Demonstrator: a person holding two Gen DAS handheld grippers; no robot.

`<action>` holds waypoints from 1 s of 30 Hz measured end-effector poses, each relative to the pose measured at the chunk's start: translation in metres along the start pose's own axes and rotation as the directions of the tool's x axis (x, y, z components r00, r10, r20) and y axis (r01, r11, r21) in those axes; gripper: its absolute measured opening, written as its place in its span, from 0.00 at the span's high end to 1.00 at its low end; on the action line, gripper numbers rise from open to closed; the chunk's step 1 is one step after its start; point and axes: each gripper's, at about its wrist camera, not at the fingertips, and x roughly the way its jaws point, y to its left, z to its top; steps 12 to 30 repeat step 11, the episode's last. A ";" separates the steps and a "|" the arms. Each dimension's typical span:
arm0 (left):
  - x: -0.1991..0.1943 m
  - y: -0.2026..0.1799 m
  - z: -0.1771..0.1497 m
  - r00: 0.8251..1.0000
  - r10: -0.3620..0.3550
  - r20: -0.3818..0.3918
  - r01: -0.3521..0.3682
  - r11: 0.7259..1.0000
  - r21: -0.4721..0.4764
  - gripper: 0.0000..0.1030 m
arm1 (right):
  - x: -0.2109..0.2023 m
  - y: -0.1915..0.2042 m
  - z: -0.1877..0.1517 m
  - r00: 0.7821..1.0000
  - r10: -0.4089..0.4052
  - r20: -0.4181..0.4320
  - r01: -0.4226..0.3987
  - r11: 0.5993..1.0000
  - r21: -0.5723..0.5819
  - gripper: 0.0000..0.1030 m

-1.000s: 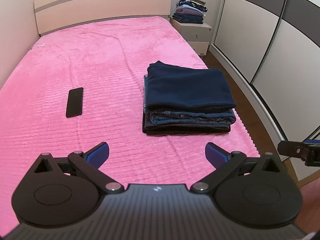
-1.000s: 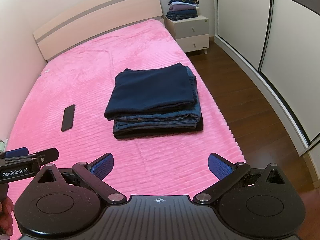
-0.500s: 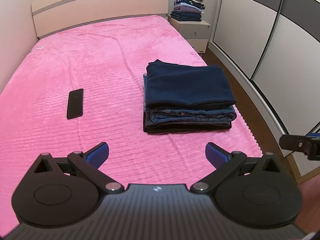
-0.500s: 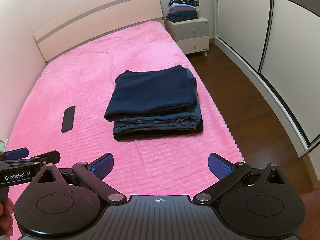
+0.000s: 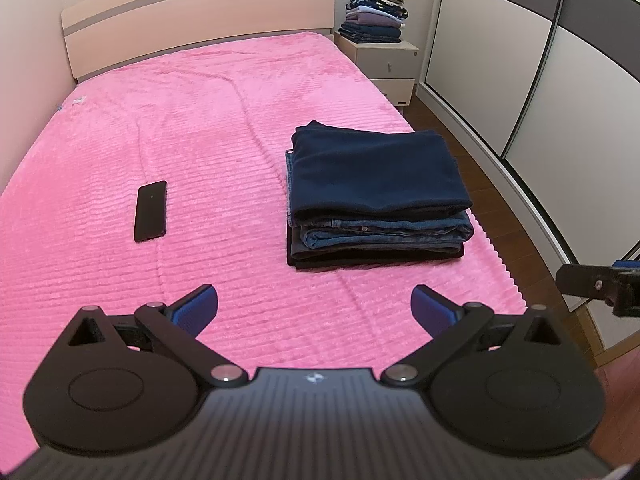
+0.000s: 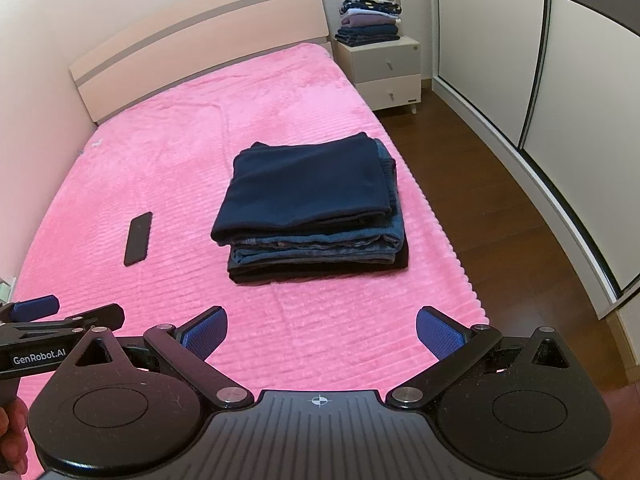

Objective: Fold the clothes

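My left gripper [image 5: 314, 306] above near edge of bed [image 5: 200, 128], fingers [image 5: 196, 306] spread wide, nothing held. My right gripper [image 6: 320, 330] same: fingers [image 6: 438, 334] wide apart, empty, beside left one, over pink cover. Folded clothes stack [image 5: 376, 196] sits on right side of bed near its edge: dark navy piece on top, jeans under, black piece at bottom. Black phone [image 5: 151, 211] lies flat left of stack, well apart. Second clothes pile [image 6: 370, 18] on nightstand [image 6: 384, 72] by headboard. Wardrobe [image 6: 560, 80] along right.
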 end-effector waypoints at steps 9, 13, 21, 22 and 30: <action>0.000 0.000 0.000 1.000 0.002 0.010 -0.002 1.000 0.006 0.01 | 0.000 0.001 0.002 1.000 0.004 0.000 -0.004 1.000 -0.007 0.00; 0.000 0.000 -0.001 1.000 0.002 0.013 -0.003 1.000 0.007 0.01 | 0.000 0.002 0.002 1.000 0.004 0.000 -0.004 1.000 -0.007 0.00; 0.000 0.000 -0.001 1.000 0.002 0.013 -0.003 1.000 0.007 0.01 | 0.000 0.002 0.002 1.000 0.004 0.000 -0.004 1.000 -0.007 0.00; 0.000 0.000 -0.001 1.000 0.002 0.013 -0.003 1.000 0.007 0.01 | 0.000 0.002 0.002 1.000 0.004 0.000 -0.004 1.000 -0.007 0.00; 0.000 0.000 -0.001 1.000 0.002 0.013 -0.003 1.000 0.007 0.01 | 0.000 0.002 0.002 1.000 0.004 0.000 -0.004 1.000 -0.007 0.00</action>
